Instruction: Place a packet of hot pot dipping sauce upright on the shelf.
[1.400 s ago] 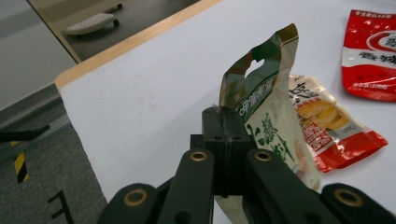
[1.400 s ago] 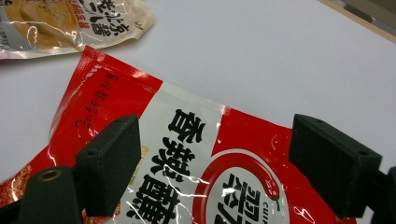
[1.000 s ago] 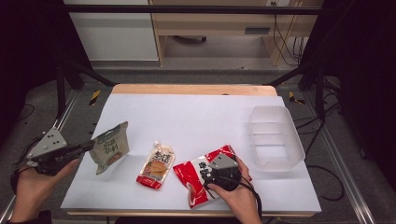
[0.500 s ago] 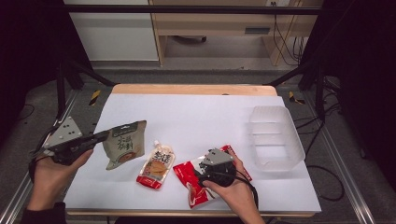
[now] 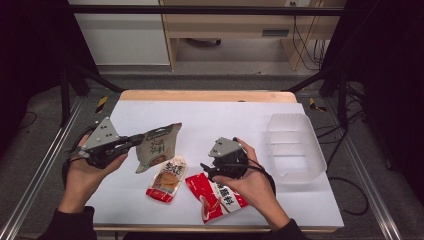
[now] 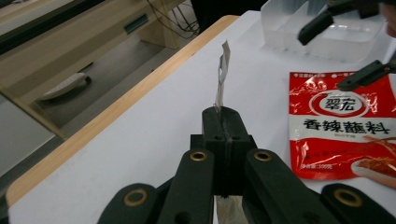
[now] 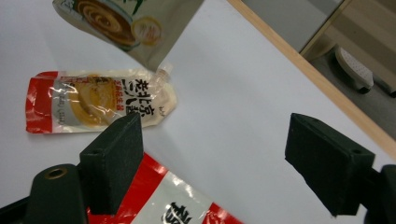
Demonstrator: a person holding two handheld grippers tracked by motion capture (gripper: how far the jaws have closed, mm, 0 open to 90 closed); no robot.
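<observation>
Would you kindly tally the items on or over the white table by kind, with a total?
Sauce pouches: 3 – the olive-green pouch held in the left claw, the spouted orange pouch and the red pouch under the open right claw.
Clear plastic containers: 1 – the clear container.
Total: 4

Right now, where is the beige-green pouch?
In the high view the beige-green pouch hangs clamped in the left gripper, above the table's left side, just up-left of the orange spouted pouch.
</observation>
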